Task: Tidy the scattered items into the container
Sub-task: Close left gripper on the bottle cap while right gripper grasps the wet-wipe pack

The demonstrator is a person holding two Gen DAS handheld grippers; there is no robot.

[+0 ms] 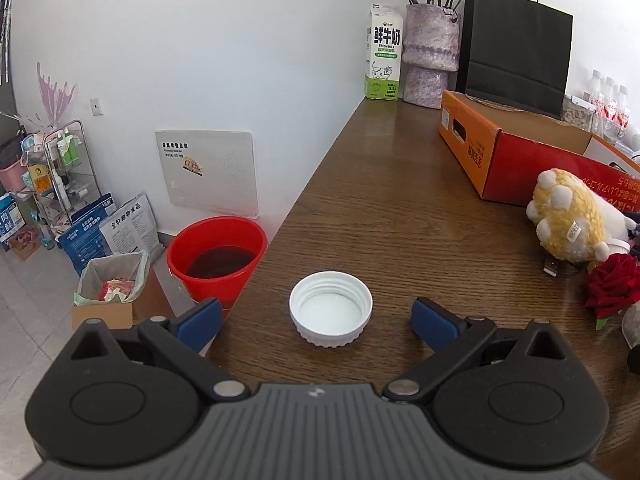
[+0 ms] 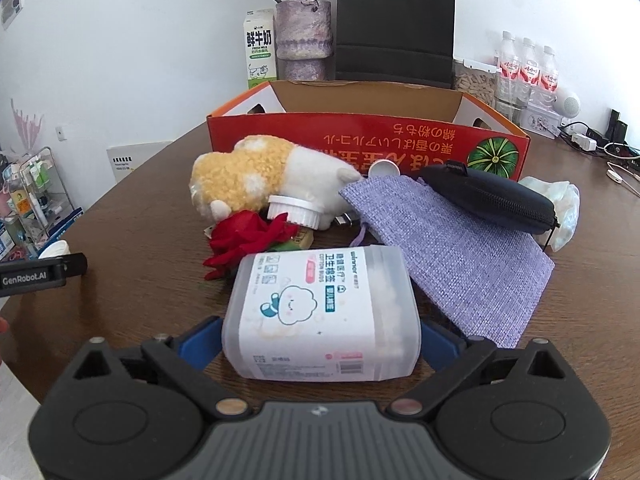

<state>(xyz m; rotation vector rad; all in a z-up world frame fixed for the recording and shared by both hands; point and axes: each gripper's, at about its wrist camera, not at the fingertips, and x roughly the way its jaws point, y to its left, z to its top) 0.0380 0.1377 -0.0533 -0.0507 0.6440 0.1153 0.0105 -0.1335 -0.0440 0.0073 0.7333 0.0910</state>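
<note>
Cotton-bud box (image 2: 322, 314): lying on the table (image 2: 132, 248), between the right gripper (image 2: 321, 340) fingers, contact unclear.
Orange carton (image 2: 368, 140): at 12 o'clock, interior bare where visible.
Left gripper (image 1: 318, 318): spread apart around white cap (image 1: 331, 308).

Bare brown wooden tabletop (image 1: 384, 208) is seen beyond the upturned white ribbed plastic cap (image 1: 331, 309), up to the open orange cardboard box (image 1: 488, 152). On the right, the box front is crowded by a yellow-and-white plush toy (image 2: 256, 178), a red fabric rose (image 2: 248, 240), a purple woven pouch (image 2: 448, 248) and a black zipped case (image 2: 492, 196).
</note>
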